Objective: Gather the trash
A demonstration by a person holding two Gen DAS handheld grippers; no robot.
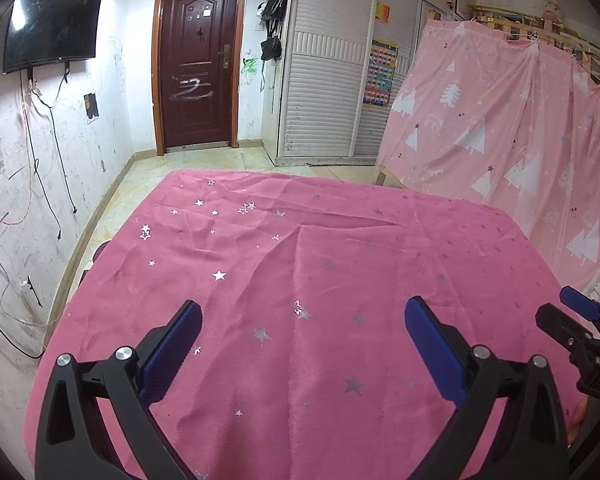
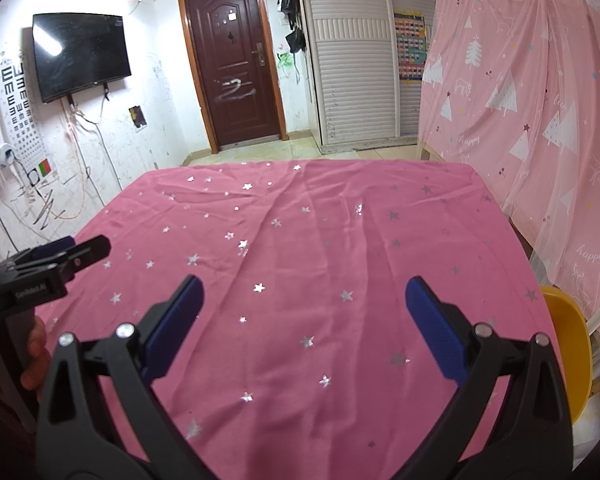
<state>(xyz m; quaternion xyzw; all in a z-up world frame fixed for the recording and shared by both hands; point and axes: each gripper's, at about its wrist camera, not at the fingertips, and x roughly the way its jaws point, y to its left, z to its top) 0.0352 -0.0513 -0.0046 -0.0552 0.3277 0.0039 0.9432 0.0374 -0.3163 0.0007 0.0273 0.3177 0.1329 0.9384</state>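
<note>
The left gripper (image 1: 303, 326) is held over the worktop (image 1: 340, 240), jaws spread wide, nothing gripped. Ahead of those jaws only pink starred cloth is seen; no trash is shown. The right gripper (image 2: 303, 308) is held alongside, jaws equally wide and empty. Ahead of them, again, bare cloth. Off to the right of the right jaws, below the worktop edge, a yellow bin (image 2: 568, 352) is glimpsed. Direction, long axis and nearer hand cannot be judged until trash is found.

cloth (image 2: 320, 260) on table | door (image 2: 236, 64) behind | curtain (image 2: 520, 100) right
</note>
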